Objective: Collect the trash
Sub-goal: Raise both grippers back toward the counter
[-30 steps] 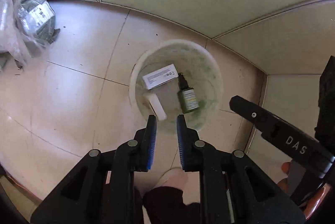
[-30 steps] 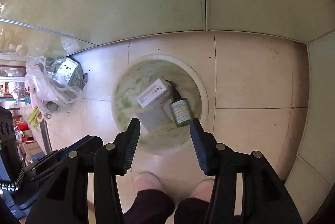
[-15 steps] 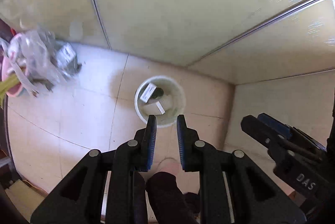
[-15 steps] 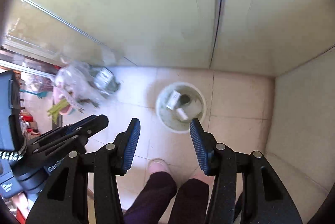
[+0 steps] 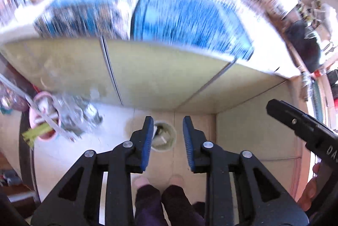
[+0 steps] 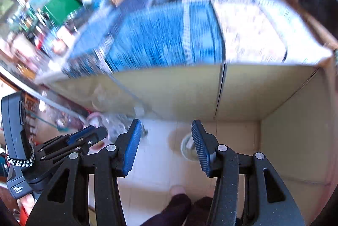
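Far below on the tiled floor stands a small white bin (image 5: 164, 137) with trash inside, seen again in the right wrist view as the bin (image 6: 187, 147), partly behind a finger. My left gripper (image 5: 166, 120) hangs high above it; its jaws are opening and nothing is between them. My right gripper (image 6: 165, 123) is open and empty too, also high over the floor. Each gripper shows in the other's view, the right one (image 5: 300, 128) at the right edge and the left one (image 6: 80, 139) at the lower left.
A cabinet front (image 5: 160, 71) carries a blurred blue-patterned top (image 5: 186, 14) with cluttered items at the back. A crumpled plastic bag (image 5: 74, 118) and a pink tub (image 5: 42, 118) lie on the floor at left. The person's feet (image 5: 160, 181) stand near the bin.
Both grippers have risen far above the bin, which now looks small. The blue cabinet top has come into view. The left jaws stand wider apart than before.
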